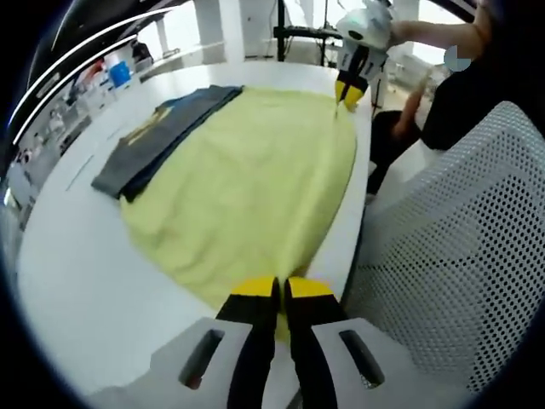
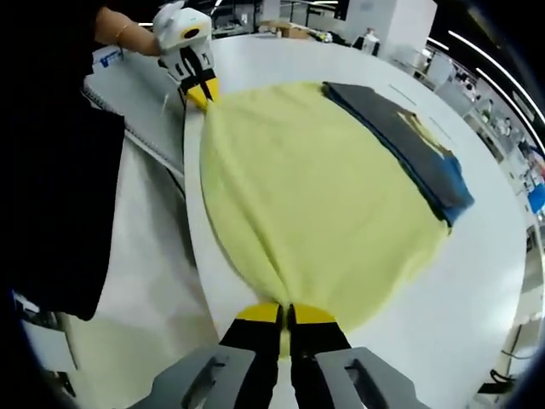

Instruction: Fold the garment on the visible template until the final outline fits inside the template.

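Right now the yellow garment (image 1: 255, 183) lies spread flat on the white table (image 1: 77, 281), stretched along the table's near edge between the two grippers. At the bottom of the left gripper view, the left gripper (image 1: 281, 294) has its yellow-tipped jaws pressed together on one corner of the cloth; the same gripper appears far off in the right gripper view (image 2: 203, 95), pinching that corner where the fabric draws to a point. The right gripper (image 2: 285, 317) is likewise clamped on the opposite corner, its jaws closed with cloth between them, and it shows at the far end in the left gripper view (image 1: 347, 92), held by a person's hand (image 1: 404, 32). Beside the yellow garment's far edge, touching or slightly overlapping it (the seam is hard to judge), rests a folded dark grey and blue garment (image 2: 409, 145). A white mesh chair back (image 1: 451, 256) stands just off the table's edge.
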`<state>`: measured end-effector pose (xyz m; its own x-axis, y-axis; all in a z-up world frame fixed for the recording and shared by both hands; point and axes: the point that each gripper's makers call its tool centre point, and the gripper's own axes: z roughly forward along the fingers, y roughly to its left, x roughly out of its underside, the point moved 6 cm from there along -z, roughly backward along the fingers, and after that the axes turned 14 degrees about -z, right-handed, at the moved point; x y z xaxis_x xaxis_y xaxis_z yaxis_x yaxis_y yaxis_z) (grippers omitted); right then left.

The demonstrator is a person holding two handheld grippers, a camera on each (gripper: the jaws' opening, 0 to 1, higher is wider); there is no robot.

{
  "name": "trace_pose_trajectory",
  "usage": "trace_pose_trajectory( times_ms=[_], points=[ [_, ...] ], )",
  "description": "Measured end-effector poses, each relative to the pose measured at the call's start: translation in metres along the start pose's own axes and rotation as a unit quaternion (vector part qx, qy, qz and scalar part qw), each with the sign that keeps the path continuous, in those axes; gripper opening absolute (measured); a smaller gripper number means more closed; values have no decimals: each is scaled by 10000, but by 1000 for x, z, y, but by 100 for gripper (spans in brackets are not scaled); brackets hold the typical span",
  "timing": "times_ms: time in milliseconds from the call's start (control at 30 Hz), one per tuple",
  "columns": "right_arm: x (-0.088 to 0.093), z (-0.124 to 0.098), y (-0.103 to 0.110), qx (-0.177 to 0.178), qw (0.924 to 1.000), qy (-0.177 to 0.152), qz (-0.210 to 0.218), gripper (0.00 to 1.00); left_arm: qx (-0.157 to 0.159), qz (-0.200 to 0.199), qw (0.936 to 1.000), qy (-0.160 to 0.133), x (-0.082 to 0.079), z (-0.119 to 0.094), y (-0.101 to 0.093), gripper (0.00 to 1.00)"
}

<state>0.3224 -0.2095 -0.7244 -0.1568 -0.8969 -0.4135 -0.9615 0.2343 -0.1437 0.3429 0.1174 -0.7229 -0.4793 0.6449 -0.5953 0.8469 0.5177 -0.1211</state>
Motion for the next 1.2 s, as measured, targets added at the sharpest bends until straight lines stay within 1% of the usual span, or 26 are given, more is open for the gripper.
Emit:
trace_pose_trajectory(
  times_ms=[67,133,200,267,367,400,467,567,633,800,967,1033,1200],
  points=[
    [-1,-4,0,-33,10000,-6,58,0,-16,-65,10000,-12,-3,-3,1,0],
    [-2,-10,-1,-4,10000,-18,89,0,62,-240,9997,-46,-7,-7,0,1],
    [-3,-16,-3,23,9999,-70,139,0,93,-435,9990,22,-8,-10,1,1],
    [-5,-21,-5,-4,9996,-148,226,0,75,-498,9987,32,-11,-12,1,0],
    [-8,-28,-7,34,9997,-163,175,0,96,-489,9988,-5,-17,-18,0,0],
    [-9,-31,-9,70,9997,-158,158,0,97,-442,9989,-104,-20,-19,0,0],
    [-10,-35,-11,150,9997,-141,144,0,87,-359,9992,-171,-23,-22,0,0],
    [-13,-38,-11,177,9997,-141,119,0,109,-378,9991,-173,-25,-26,0,0],
    [-14,-40,-10,192,9997,-126,89,0,122,-246,9995,-144,-27,-29,-2,0],
    [-17,-45,-10,333,9993,-114,145,0,-25,-36,9998,-182,-36,-37,0,0],
    [-22,-56,-11,463,9986,-150,186,0,-70,-14,9998,-184,-43,-46,-1,0],
    [-24,-59,-10,466,9985,-190,235,0,-90,-5,9998,-148,-44,-49,-2,0],
    [-28,-64,-4,388,9989,-168,190,0,-116,-43,9999,-108,-44,-56,-6,0]
  ],
)
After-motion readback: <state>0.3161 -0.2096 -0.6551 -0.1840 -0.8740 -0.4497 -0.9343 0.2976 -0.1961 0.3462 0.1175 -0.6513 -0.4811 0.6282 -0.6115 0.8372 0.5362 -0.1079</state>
